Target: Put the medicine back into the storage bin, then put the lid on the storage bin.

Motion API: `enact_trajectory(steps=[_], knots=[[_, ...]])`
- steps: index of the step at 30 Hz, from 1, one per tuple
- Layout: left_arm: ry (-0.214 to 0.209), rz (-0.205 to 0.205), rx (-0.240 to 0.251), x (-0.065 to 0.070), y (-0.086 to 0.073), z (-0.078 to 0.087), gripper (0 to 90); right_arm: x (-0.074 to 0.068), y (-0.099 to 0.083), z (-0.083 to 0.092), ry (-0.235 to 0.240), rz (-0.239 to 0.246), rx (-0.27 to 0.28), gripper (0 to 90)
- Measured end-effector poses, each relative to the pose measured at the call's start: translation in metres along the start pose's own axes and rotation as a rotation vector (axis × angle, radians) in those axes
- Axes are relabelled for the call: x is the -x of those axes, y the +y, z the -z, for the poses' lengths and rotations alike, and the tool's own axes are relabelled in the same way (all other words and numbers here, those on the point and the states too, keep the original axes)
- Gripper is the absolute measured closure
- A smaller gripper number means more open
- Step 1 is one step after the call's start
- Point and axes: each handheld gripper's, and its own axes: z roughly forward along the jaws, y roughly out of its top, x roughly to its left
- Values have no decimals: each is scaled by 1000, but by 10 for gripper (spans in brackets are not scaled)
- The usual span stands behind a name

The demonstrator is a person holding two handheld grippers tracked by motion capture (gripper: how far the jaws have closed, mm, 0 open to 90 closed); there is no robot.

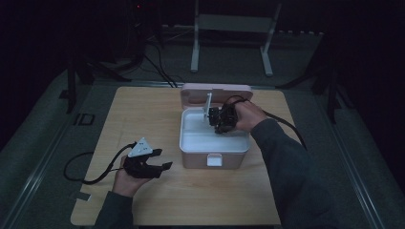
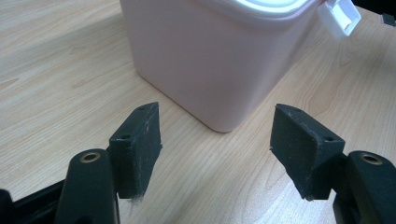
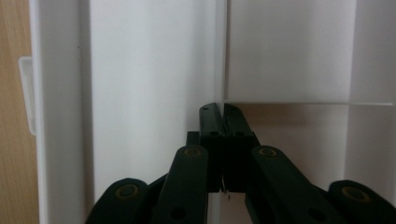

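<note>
The pink box sits open at the middle of your wooden table, lid tipped back, and its white inside holds a thin white panel standing on edge near the back wall. Your right gripper reaches into the box with its jaws pinched together on that panel's edge. Your left gripper rests on the table just left of the box, jaws spread apart around nothing.

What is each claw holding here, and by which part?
Right claw pinches the thin white divider at its edge, inside the pink box. Left claw is open, holding nothing.
</note>
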Motion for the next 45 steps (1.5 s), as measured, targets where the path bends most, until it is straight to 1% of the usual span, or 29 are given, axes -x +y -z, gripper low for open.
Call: enact_trajectory(steps=[1,2,6,7,14,15,16,21,22,23,26,27,28,30,31,35,36,40,43,44,45], knots=[[1,-1,1,0,0,0,335,1,0,1,5,-7,20,829],[2,-2,1,0,0,1,335,1,-1,1,5,-13,21,820],[2,-1,1,0,0,0,335,2,-3,5,2,-14,32,820],[1,1,1,0,0,0,335,1,-4,8,-5,-28,38,822],[1,0,1,0,0,0,334,-1,-9,13,-15,-37,52,814],[1,1,1,0,0,0,334,-2,-9,14,-20,-44,54,811],[1,0,1,0,0,0,334,-3,-12,16,-22,-49,67,805],[1,-1,0,0,0,-1,334,-4,-17,20,-36,-67,84,789],[2,-2,0,0,0,-1,333,-5,-20,22,-42,-68,104,775],[2,-1,1,0,0,0,333,-6,-21,24,-47,-80,110,764],[2,-2,1,0,0,0,333,-6,-25,25,-46,-93,121,752],[2,-2,1,0,0,-1,333,-6,-29,27,-52,-103,135,741],[2,-3,1,0,0,-1,333,-6,-31,27,-47,-111,141,737],[2,-4,1,0,0,-1,333,-6,-33,28,-52,-113,146,730],[2,-2,-1,0,0,-1,333,-5,-38,29,-55,-133,170,712],[1,0,6,-1,1,0,333,-5,-46,31,-62,-167,209,682],[1,0,6,-1,1,0,333,-5,-46,31,-62,-167,209,682],[-1,0,7,-1,1,0,333,-7,-55,37,-67,-196,246,661],[1,0,13,-2,3,1,333,-8,-59,39,-70,-204,258,650],[1,0,14,-2,4,2,333,-9,-64,40,-71,-225,277,626],[2,-7,19,-3,5,3,333,-9,-66,41,-76,-230,281,625]])
